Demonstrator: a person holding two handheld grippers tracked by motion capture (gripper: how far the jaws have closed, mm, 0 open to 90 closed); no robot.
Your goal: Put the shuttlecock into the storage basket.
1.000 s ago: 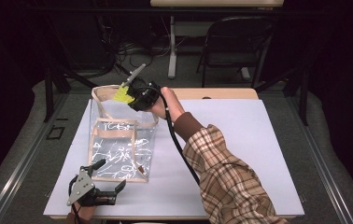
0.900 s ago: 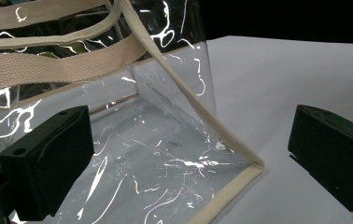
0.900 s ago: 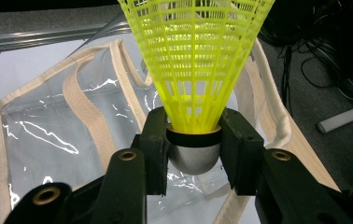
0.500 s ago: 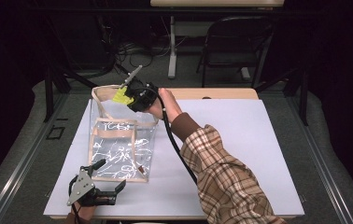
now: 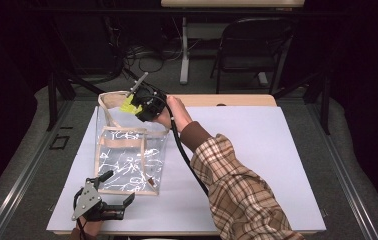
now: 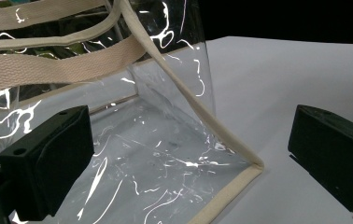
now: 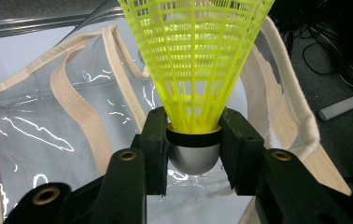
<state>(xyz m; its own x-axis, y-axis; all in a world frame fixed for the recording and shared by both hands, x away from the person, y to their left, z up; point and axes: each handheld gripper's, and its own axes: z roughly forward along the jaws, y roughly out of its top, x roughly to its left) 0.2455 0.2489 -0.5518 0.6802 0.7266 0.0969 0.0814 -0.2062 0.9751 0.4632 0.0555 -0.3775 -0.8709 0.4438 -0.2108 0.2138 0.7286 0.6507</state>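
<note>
A clear plastic tote bag (image 5: 127,160) with beige webbing straps stands upright on the white table top (image 5: 257,150). My right gripper (image 5: 134,104) hovers over the far rim of its open mouth, shut on a yellow shuttlecock (image 5: 126,105). In the right gripper view the jaws of the right gripper (image 7: 194,144) clamp the grey cork base, the shuttlecock's yellow skirt (image 7: 195,60) fans upward, and the bag's opening (image 7: 48,130) lies below. My left gripper (image 5: 119,187) rests open at the bag's near bottom corner. In the left gripper view that beige-edged corner (image 6: 240,172) sits between the wide-apart jaws, untouched.
The white top stretches wide to the right of the bag. A wooden table edge (image 5: 237,100) shows behind it. On the floor beyond stand a dark folding chair (image 5: 257,45), a table leg (image 5: 183,55) and cables (image 5: 142,52).
The right hand with the shuttlecock has edged slightly left over the bag's mouth. The left gripper has stayed put.
</note>
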